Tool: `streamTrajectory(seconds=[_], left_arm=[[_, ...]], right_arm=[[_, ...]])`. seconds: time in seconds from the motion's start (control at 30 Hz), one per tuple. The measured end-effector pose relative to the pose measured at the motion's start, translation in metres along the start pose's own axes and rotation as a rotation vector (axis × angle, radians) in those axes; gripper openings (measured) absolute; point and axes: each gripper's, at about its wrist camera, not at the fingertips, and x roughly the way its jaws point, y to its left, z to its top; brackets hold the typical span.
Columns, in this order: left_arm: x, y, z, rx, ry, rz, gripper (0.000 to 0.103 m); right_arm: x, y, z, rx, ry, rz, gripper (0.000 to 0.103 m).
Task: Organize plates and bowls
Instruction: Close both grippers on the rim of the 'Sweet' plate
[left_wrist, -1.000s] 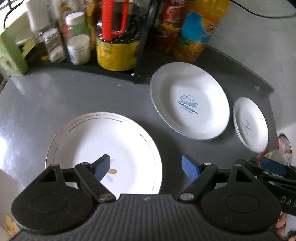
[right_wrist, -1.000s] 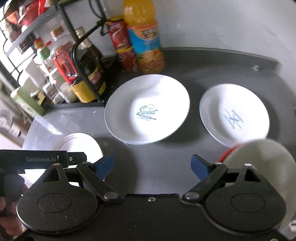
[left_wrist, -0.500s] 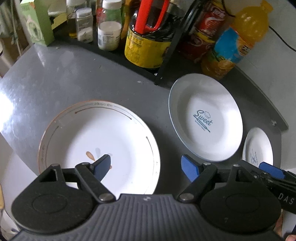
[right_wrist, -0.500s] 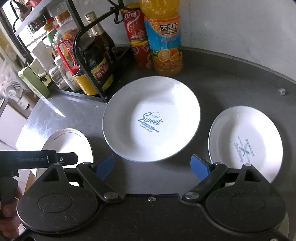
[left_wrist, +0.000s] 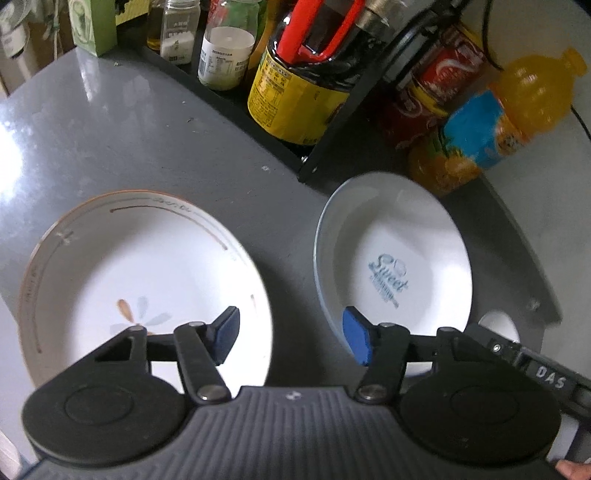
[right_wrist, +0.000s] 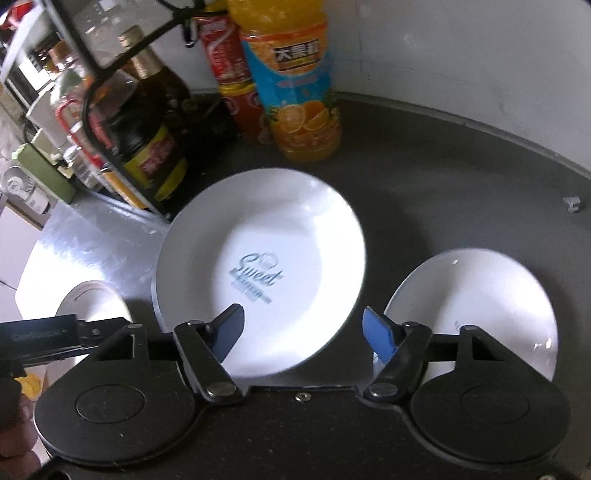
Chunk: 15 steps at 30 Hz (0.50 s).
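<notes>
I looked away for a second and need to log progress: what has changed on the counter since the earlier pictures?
Only the tools moved. The left tool and the right tool both came forward and down toward the plates, still open and holding nothing. The gold-rimmed plate, the Sweet plate and the small plate lie where they were.

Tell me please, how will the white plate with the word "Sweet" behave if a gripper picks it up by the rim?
The Sweet plate looks like glazed ceramic: probably stiff, and breakable if dropped. Its glossy surface reflects light, so it may slip between the pads. It lies flat on the grey counter with a low rim, so getting a finger under its edge could be awkward. It seems unlikely to roll.
</notes>
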Motion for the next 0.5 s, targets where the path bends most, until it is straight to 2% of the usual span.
streamTrajectory(seconds=[0.1, 0.17, 0.2, 0.5], left_arm=[[0.007, -0.003, 0.008, -0.024, -0.007, -0.028, 0.047], [0.013, -0.003, 0.014, -0.046, -0.004, -0.048, 0.043], [0.017, -0.003, 0.017, -0.055, -0.004, -0.054, 0.042], [0.049, 0.002, 0.038, -0.082, 0.038, -0.08, 0.034]], right_arm=[[0.011, -0.005, 0.009, -0.02, 0.005, -0.021, 0.059], [0.017, -0.009, 0.016, -0.021, 0.007, -0.028, 0.053], [0.021, -0.01, 0.019, -0.022, 0.01, -0.033, 0.05], [0.052, -0.021, 0.041, -0.005, 0.028, -0.064, 0.041]])
